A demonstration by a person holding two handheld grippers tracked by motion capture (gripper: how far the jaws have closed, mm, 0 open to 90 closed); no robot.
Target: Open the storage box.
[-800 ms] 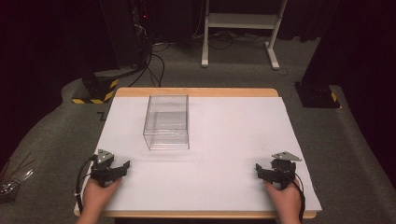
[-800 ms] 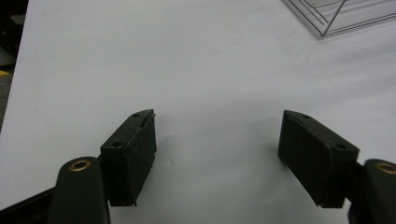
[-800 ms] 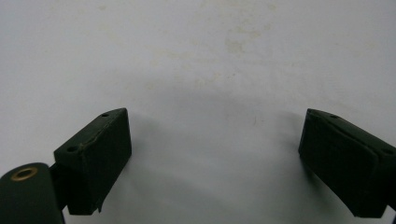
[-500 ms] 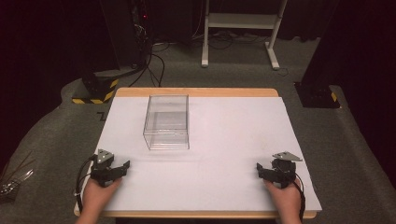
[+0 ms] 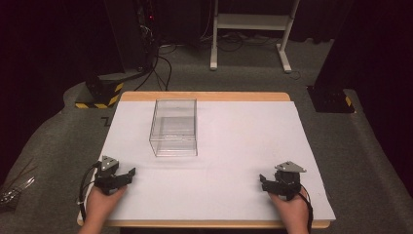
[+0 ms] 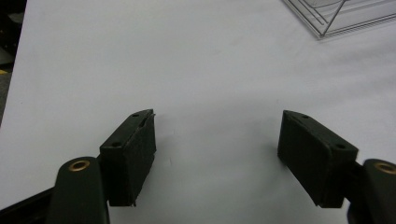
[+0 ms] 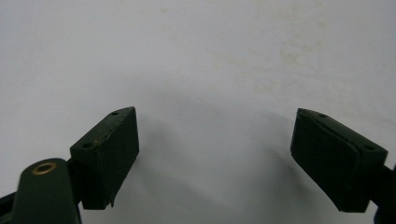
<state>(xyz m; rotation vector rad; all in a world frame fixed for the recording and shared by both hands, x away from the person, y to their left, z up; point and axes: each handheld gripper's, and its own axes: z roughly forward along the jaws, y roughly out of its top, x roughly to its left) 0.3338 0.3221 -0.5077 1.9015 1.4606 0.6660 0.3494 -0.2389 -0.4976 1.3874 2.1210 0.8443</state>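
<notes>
left gripper: held in the left hand at the lower left of the high view, jaws spread wide apart, nothing gripped between them. right gripper: held in the right hand at the lower right, jaws likewise spread wide, nothing gripped.

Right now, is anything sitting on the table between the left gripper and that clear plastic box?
Nothing visible. The left gripper rests open near the table's front edge, and just bare white surface lies between it and the clear box. The left gripper view shows the same: bare surface ahead, the box's corner at upper right.
</notes>
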